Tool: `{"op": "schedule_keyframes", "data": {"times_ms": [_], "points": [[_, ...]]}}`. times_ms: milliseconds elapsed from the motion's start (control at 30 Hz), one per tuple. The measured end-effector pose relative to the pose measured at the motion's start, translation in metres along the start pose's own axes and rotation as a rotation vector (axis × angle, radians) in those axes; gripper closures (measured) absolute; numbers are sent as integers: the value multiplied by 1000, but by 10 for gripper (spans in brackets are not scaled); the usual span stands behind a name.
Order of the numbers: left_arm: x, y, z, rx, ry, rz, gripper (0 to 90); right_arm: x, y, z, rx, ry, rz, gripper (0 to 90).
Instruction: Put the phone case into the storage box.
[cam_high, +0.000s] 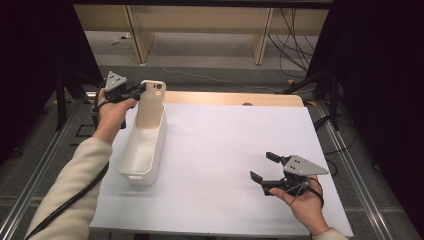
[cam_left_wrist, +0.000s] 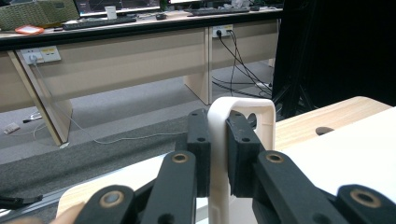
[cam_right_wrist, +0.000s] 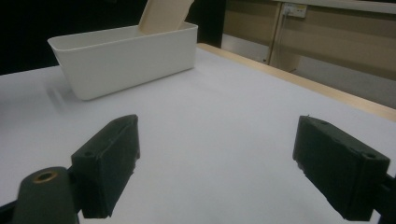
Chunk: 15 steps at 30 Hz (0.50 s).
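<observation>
A cream phone case (cam_high: 151, 102) leans upright at the far end of a long white bin (cam_high: 160, 142) on the left of the table. My left gripper (cam_high: 142, 89) is shut on the case's top left edge; in the left gripper view the pads (cam_left_wrist: 198, 140) press the case's thin rim (cam_left_wrist: 264, 116) from both sides. My right gripper (cam_high: 262, 166) rests low over the white sheet at the front right, open, with nothing between its jaws. In the right gripper view the bin (cam_right_wrist: 126, 56) and the case (cam_right_wrist: 163, 16) lie well ahead of that gripper (cam_right_wrist: 217, 158).
A white sheet (cam_high: 225, 150) covers most of the wooden table (cam_high: 235, 98). Wooden desks (cam_high: 200, 20) stand beyond the far edge, with cables (cam_high: 292, 45) on the floor. Dark screens flank both sides, and metal rails (cam_high: 350, 165) run along the table.
</observation>
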<state>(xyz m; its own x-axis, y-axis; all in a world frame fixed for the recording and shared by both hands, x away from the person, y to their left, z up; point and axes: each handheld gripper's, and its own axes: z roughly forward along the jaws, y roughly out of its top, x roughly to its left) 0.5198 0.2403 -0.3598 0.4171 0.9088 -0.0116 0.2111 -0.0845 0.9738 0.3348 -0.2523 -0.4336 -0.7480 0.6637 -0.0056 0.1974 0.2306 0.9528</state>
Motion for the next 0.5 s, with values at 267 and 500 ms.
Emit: {"op": "schedule_keyframes", "data": {"times_ms": [267,500], "points": [[3,-3,2,-3,1,9,816,0,0,0,-8,16,18,159],[2,-4,3,13,12,-9,817,0,0,0,-2,2,8,159]]}}
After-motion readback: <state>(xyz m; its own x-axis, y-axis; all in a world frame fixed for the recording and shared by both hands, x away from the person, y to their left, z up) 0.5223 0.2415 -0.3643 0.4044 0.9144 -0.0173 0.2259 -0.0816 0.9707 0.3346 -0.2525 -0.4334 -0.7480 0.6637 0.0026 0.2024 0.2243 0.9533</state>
